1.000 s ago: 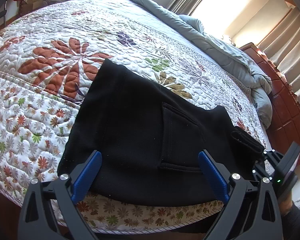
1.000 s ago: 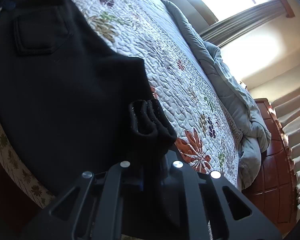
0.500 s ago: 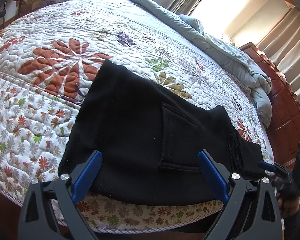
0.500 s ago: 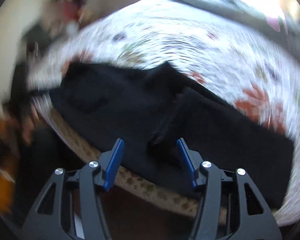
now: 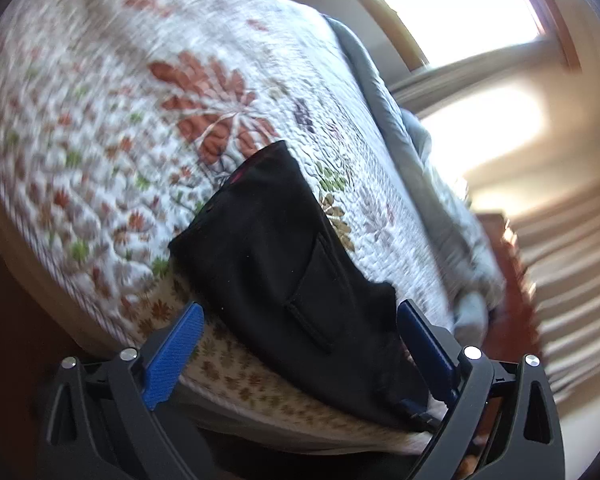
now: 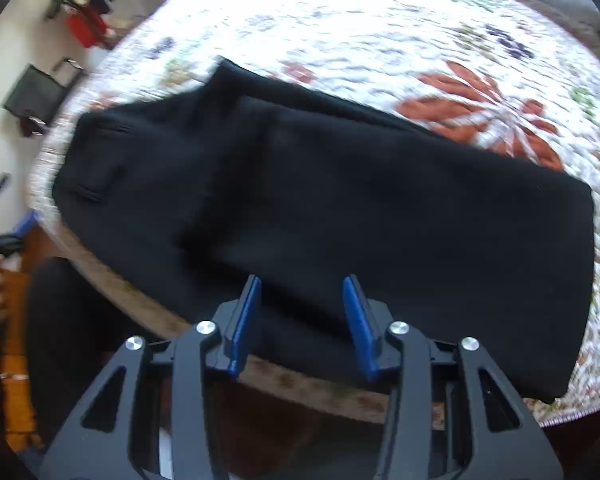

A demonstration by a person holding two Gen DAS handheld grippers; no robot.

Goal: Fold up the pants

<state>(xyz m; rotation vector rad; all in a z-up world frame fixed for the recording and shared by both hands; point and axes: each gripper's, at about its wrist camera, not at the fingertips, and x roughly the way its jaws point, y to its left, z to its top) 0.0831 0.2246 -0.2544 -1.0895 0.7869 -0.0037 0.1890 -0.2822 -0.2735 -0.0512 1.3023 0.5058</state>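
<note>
Black pants [image 6: 340, 200] lie flat on the floral quilt near the bed's front edge, with the back pocket [image 6: 96, 168] at the left end and the legs running right. In the left wrist view the pants [image 5: 284, 264] show their pocket [image 5: 320, 292] between my fingers. My left gripper [image 5: 300, 316] is open and empty, just in front of the waist end. My right gripper [image 6: 302, 288] is open and empty, at the near edge of the pants' middle.
The floral quilt [image 6: 380, 32] covers the bed. A grey duvet [image 5: 420, 152] lies bunched along the far side. A wooden dresser [image 5: 512, 320] stands beyond the bed. A bright window [image 5: 440, 4] is behind. The bed's front edge [image 5: 260, 392] is just below my grippers.
My right gripper let go of the folded leg end, and the pants now lie flat. It swung round to face the pants' middle. My left gripper tilted and shifted left.
</note>
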